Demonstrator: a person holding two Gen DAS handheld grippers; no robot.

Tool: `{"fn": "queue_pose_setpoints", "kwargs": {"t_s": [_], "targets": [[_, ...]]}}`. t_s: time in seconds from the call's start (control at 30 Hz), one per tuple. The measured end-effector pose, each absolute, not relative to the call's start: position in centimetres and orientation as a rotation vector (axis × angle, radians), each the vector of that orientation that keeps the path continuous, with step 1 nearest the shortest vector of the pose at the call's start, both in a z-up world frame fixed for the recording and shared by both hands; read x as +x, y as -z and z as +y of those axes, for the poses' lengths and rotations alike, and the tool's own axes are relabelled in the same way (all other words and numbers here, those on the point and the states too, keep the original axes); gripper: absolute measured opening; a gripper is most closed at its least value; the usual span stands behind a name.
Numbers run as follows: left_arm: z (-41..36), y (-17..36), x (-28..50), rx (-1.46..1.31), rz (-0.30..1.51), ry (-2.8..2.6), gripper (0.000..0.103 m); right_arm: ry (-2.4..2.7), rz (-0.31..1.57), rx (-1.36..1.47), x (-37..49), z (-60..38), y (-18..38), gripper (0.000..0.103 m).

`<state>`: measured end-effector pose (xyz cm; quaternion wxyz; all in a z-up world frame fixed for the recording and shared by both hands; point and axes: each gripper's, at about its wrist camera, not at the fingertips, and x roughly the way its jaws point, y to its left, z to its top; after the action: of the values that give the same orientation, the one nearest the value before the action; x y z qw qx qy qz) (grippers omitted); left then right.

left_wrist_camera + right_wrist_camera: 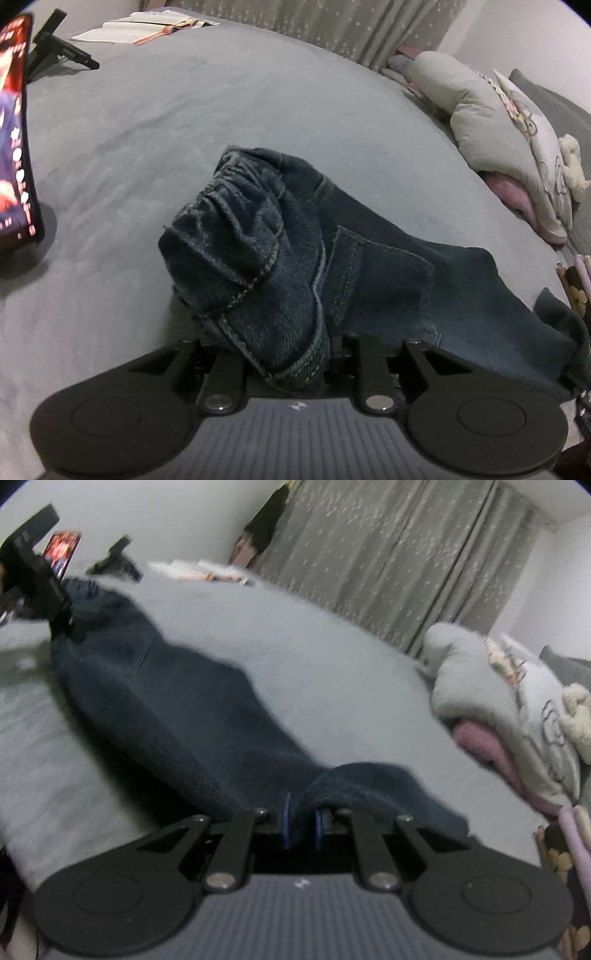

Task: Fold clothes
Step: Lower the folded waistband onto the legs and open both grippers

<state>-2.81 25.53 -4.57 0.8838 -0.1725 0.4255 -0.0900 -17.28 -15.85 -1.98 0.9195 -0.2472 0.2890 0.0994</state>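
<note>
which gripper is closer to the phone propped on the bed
Left. The left gripper holds the jeans at the waistband end, with the phone close on its left. The right gripper grips the leg end, where the phone looks far away.

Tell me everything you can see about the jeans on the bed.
The jeans are dark blue denim with tan stitching and a sewn patch pocket. The gathered elastic waistband end is bunched in the left gripper, which is shut on it. The cloth stretches across the grey bedsheet to the other end, pinched in the right gripper. The middle sags toward the bed; whether it touches cannot be told.
</note>
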Motion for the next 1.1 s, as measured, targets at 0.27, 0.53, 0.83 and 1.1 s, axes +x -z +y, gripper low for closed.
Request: {"fn": "queue_pose_setpoints", "kwargs": {"t_s": [0.27,0.53,0.83,1.1], "targets": [[24.5,4.2,-3.8,-0.284,0.842,0.162,0.03,-0.196,0.641,-0.53,-17.6,-15.0,4.1,0.013],[24.4,1.9,-4.8,-0.297,0.93,0.14,0.05,-0.244,0.726,-0.436,-16.6,-16.7,2.2,0.041],[23.4,-0.2,-6.5,-0.153,1.002,0.182,0.054,-0.343,0.818,-0.272,-16.4,-19.0,-1.5,0.059],[21.8,-2.4,-7.5,-0.049,0.947,0.253,0.054,-0.395,0.835,-0.145,-15.5,-19.8,-3.4,0.059]]}}
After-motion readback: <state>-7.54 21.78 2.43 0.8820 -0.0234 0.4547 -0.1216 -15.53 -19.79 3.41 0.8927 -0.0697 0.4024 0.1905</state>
